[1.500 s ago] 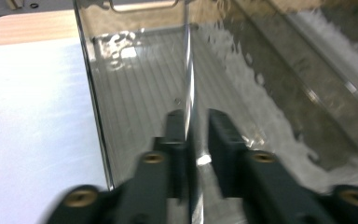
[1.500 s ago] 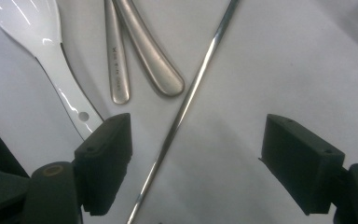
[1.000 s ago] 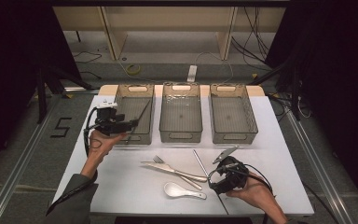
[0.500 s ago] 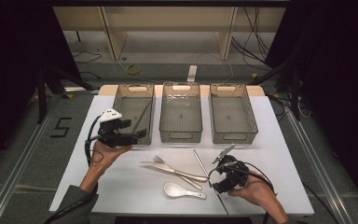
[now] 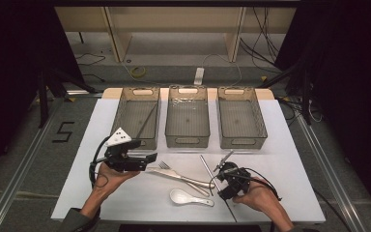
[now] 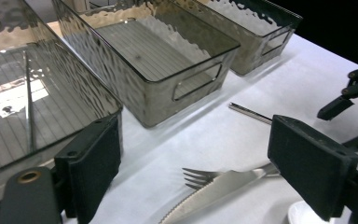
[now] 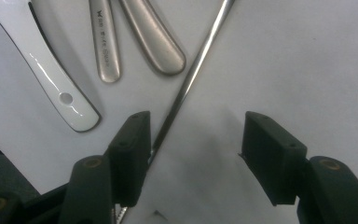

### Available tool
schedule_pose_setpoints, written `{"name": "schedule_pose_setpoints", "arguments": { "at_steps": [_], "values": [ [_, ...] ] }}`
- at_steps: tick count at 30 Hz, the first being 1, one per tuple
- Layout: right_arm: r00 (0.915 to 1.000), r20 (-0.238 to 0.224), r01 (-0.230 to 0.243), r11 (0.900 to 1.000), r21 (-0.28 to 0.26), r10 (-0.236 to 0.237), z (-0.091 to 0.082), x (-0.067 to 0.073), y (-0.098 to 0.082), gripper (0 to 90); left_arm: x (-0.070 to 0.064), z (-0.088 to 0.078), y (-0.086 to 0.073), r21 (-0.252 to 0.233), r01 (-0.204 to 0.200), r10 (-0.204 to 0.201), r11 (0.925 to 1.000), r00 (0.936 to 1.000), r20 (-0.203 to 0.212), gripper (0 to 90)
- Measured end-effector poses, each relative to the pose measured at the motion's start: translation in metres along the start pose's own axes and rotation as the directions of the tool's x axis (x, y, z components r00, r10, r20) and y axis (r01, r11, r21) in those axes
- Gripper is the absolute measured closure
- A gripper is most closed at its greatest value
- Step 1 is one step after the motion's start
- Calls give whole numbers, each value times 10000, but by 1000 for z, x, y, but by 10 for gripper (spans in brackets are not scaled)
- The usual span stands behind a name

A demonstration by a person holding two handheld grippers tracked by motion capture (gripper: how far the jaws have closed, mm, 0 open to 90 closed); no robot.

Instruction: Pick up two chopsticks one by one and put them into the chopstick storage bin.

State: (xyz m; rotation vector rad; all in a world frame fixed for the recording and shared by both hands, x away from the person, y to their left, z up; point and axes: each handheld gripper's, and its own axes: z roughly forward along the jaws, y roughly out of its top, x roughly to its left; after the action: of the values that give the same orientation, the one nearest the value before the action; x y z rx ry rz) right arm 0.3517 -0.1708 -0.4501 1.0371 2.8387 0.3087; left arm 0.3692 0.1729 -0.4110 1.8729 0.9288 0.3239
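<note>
since a second ago the left gripper (image 5: 150, 158) has travelled from beside the left bin (image 5: 136, 118) toward the middle of the surface (image 5: 290, 145), and its fingers (image 6: 89, 163) have just been opening; they now stand wide apart with nothing between them. the right gripper (image 5: 220, 182) has barely shifted, while its fingers (image 7: 130, 151) have just been closing in; they are apart, not pressing on anything.

starting at the left, the left bin sits near the far left corner of the surface and holds one thin rod (image 5: 146, 121) leaning slantwise inside it. the left gripper hangs just in front of that bin's near wall, pointing toward the cutlery. next comes the fork (image 5: 166, 167) and the knife (image 5: 183, 177), lying crossed and touching near the middle of the surface, their handles running toward the right. the middle bin (image 5: 187, 116) stands behind them. a white spoon (image 5: 189, 197) lies close to the near edge, just in front of the knife and fork handles. a metal chopstick (image 5: 206, 173) lies just right of those handles, one end pointing at the bins; in the right gripper view it runs between the right gripper's fingers, right beside the left-hand one, with the knife and fork handles and the spoon's handle crowding that side. the right bin (image 5: 241, 116) stands behind, toward the far right corner.
</note>
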Motion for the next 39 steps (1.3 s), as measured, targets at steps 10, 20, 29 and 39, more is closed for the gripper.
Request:
{"name": "schedule_pose_setpoints", "arguments": {
  "at_steps": [10, 20, 29, 39],
  "values": [
    [9995, -127, 304, 9993, 212, -301, 3, 5, 6, 570, -9, -5, -8, 148, -49, 46, 9999, 9998, 192, 162],
    [9989, -164, 443, 9969, 655, -433, 8, 8, 12, 671, -14, -6, -11, 214, -125, 121, 9997, 9997, 196, 160],
    [9981, -187, 597, 9946, 848, -583, 8, 6, 16, 797, -15, -6, -12, 256, -230, 222, 9994, 9994, 283, 159],
    [9992, -234, 358, 9930, 1122, -333, 9, 1, 19, 866, -16, -6, -12, 282, -294, 284, 9992, 9991, 327, 160]
  ]
}}
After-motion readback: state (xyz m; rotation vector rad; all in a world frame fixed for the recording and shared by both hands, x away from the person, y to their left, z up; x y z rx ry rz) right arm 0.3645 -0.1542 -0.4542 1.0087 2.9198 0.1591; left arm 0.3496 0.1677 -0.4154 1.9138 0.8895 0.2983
